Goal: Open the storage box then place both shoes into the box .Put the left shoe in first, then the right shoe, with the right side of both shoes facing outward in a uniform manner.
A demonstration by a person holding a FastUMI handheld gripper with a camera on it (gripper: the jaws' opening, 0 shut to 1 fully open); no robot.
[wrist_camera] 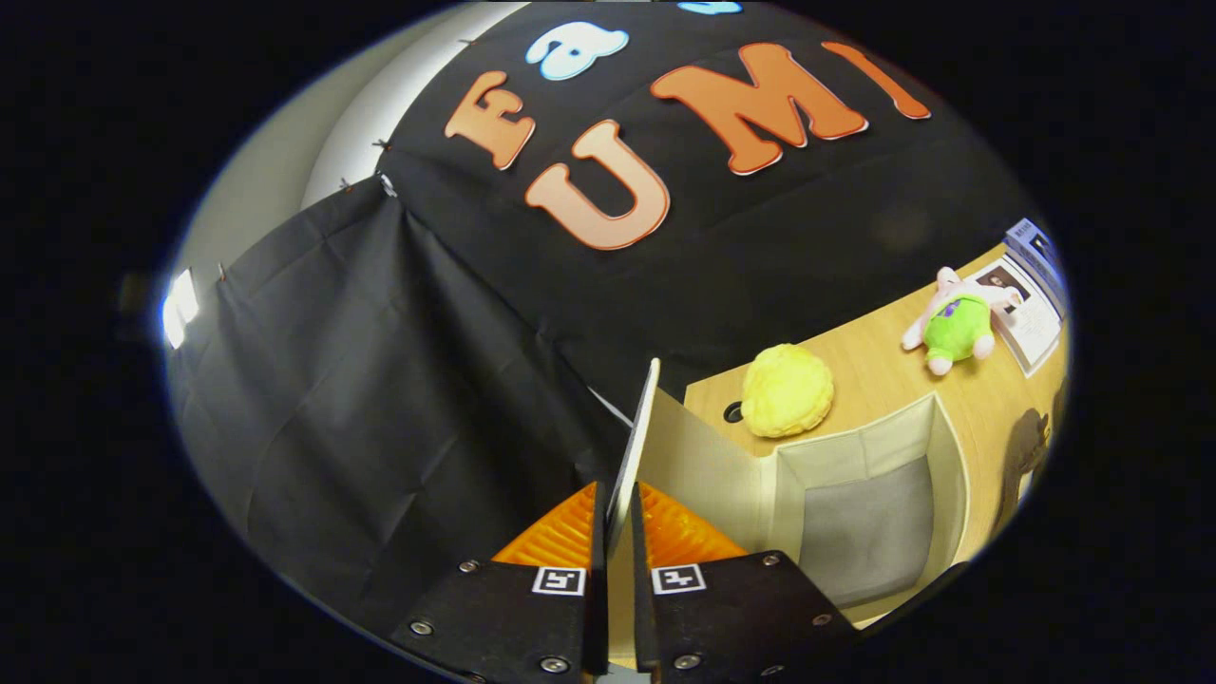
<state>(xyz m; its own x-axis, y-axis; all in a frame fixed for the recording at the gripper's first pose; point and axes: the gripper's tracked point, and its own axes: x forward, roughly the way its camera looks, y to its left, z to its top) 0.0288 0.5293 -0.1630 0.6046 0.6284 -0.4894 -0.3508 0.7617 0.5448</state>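
Hand-held gripper: my hand-held gripper (617,518) is closed down on the lid (635,446) of the storage box, both fingers pressing its thin edge from either side, only the panel's thickness between them.
Lid: I hold it lifted, standing nearly upright and running away from my fingers toward the black cloth wall (399,361).
Storage box: the storage box (950,465) sits on the desk (883,375) just to the right of my fingers, open, its pale walls and grey bottom in view.
Beyond the box: a yellow plush (787,390) lies on the desk close behind the box's far wall.
Farther off: a green and white plush toy (955,328) lies beside a printed booklet (1031,318).
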